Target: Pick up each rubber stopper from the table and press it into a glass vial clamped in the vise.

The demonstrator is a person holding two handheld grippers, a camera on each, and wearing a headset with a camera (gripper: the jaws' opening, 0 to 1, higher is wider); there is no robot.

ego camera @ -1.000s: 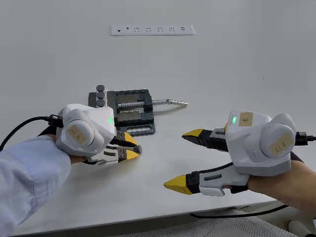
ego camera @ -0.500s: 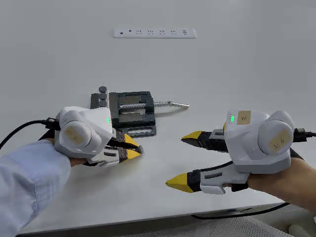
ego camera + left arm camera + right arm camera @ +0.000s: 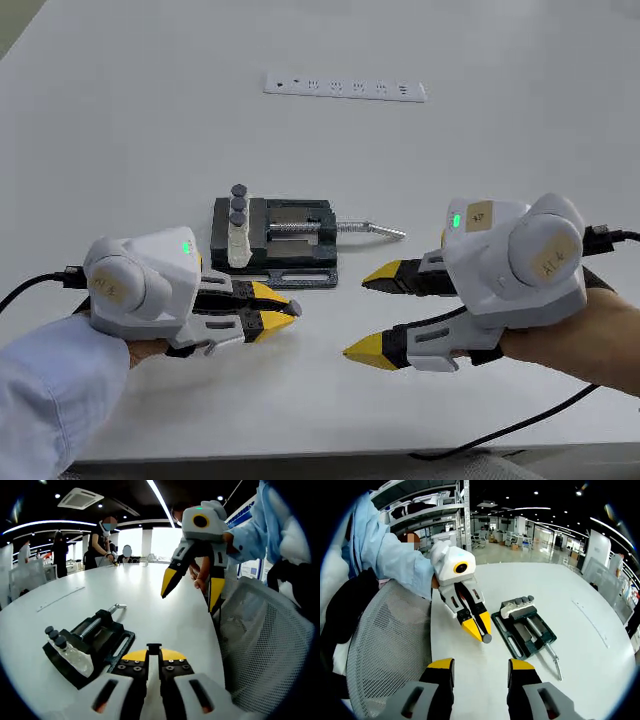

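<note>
vise (image 3: pixel 290 243) on table (image 3: pixel 140 140), vials (image 3: pixel 238 228) in its left end, power strip (image 3: pixel 345 87) behind.

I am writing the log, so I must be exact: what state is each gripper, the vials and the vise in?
left gripper: shut on a rubber stopper
right gripper: open, empty
glass vials: three, upright, each stoppered
vise: clamping the vials
</note>
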